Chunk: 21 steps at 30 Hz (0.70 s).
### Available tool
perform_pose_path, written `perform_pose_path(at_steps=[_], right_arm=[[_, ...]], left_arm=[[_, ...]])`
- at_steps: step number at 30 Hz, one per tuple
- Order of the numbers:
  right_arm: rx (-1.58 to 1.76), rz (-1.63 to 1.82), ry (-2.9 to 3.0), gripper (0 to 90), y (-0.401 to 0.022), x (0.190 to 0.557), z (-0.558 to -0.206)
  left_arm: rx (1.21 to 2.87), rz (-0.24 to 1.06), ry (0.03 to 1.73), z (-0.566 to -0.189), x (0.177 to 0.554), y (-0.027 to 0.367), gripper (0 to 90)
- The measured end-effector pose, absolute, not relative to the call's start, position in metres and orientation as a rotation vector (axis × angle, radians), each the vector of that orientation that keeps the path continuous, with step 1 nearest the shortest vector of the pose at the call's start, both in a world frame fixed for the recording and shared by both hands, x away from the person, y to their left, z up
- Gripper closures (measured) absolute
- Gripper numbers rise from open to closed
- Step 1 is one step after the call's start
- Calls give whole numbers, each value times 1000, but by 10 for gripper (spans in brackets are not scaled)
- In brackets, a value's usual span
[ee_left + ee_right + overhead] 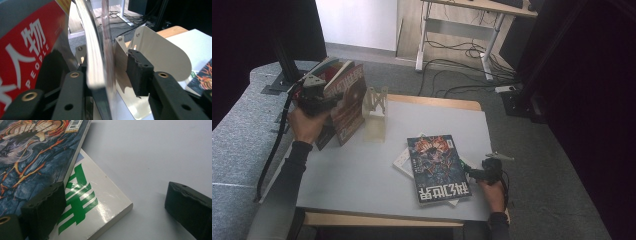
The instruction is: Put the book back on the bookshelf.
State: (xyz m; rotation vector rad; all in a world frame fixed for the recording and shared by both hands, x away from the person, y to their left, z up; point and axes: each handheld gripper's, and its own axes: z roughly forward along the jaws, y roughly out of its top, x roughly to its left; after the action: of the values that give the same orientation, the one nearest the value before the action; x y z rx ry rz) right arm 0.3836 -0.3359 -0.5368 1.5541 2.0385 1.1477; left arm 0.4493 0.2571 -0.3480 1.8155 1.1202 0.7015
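Note:
Several magazines (351, 97) stand upright at the table's far left, leaning beside a cream bookend (375, 102). My left gripper (332, 102) is at them from the left. In the left gripper view its jaws (110, 72) are open around one thin magazine (96, 57), the right pad (138, 75) clear of it; a red "PEOPLE" cover (27, 50) stands to the left and the bookend (162, 50) behind. A dark blue magazine (437, 167) lies flat on a white book (402, 162). My right gripper (468, 171) is open at that stack's right edge; its left pad (45, 207) overlaps the blue magazine (32, 157) and the white book (85, 200).
The grey table (362, 170) has bare room between the upright magazines and the flat stack. A padded grey surface (237, 150) runs along the left. Past the far edge are carpet, cables (462, 50) and a desk frame (489, 45).

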Motion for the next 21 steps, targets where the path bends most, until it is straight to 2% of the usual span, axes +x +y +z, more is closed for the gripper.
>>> perform_pose_path(at_steps=[21], right_arm=[[1558,1147,2040,32,-336,384,-537]], left_arm=[[1792,623,1075,-368,410,275,368]])
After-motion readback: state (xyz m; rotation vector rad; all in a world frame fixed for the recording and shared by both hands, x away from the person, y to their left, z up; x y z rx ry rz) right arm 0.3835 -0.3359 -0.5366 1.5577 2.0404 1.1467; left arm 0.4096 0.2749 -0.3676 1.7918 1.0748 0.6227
